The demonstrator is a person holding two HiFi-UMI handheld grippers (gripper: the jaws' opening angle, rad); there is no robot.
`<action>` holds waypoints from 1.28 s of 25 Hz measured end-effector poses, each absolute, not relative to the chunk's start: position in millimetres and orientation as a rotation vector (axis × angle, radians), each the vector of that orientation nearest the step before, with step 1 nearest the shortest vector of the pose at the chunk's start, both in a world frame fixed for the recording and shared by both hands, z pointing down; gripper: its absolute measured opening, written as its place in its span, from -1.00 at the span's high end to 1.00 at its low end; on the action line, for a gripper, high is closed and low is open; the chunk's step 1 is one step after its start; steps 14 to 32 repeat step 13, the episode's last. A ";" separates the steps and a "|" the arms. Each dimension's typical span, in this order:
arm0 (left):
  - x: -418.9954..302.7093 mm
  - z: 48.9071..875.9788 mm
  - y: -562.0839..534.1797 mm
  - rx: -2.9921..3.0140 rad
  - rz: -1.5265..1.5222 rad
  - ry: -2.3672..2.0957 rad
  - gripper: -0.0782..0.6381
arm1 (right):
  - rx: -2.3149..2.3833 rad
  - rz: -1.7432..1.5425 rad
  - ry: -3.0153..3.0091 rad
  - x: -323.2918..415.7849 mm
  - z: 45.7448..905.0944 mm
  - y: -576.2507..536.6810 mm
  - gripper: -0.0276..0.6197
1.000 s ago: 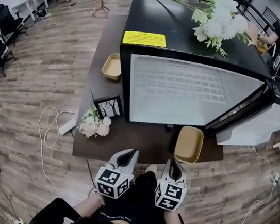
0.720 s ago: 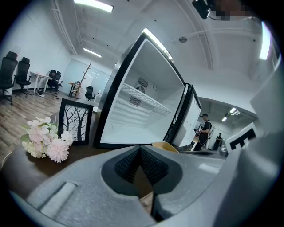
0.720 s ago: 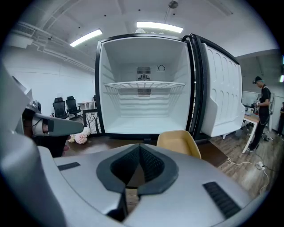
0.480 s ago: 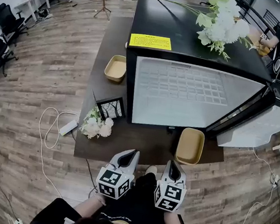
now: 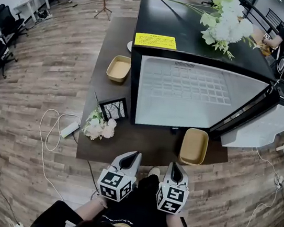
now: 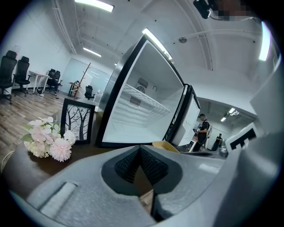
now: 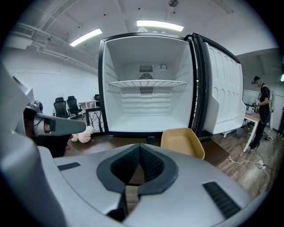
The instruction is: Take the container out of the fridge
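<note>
Two grippers are held side by side off the bench's near edge, the left gripper [image 5: 134, 157] [image 6: 140, 149] and the right gripper [image 5: 175, 166] [image 7: 140, 149], each with jaws pressed together and nothing gripped. One yellow container [image 5: 193, 146] [image 7: 182, 142] is set on the bench [image 5: 142, 146] near its front right corner, just before the open fridge [image 5: 197, 97] [image 7: 146, 95].
</note>
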State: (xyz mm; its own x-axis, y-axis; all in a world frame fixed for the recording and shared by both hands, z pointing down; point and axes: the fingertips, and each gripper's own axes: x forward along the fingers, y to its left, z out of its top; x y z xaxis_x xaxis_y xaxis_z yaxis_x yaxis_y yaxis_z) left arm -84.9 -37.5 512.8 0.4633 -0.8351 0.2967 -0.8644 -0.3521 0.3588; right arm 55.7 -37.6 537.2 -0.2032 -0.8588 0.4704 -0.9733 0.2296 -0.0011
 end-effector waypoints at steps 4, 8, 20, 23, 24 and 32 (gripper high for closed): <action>-85.9 513.1 -36.5 2.255 0.084 -1.419 0.76 | 1.692 0.417 -2.146 54.0 536.7 -36.7 0.90; -88.6 512.5 -36.5 2.256 0.082 -1.427 0.76 | 1.691 0.412 -2.152 51.7 536.0 -36.9 0.90; -92.9 510.9 -36.0 2.252 0.080 -1.440 0.76 | 1.686 0.409 -2.160 48.8 534.0 -36.4 0.90; -92.9 510.9 -36.0 2.252 0.080 -1.440 0.76 | 1.686 0.409 -2.160 48.8 534.0 -36.4 0.90; -92.9 510.9 -36.0 2.252 0.080 -1.440 0.76 | 1.686 0.409 -2.160 48.8 534.0 -36.4 0.90; -92.9 510.9 -36.0 2.252 0.080 -1.440 0.76 | 1.686 0.409 -2.160 48.8 534.0 -36.4 0.90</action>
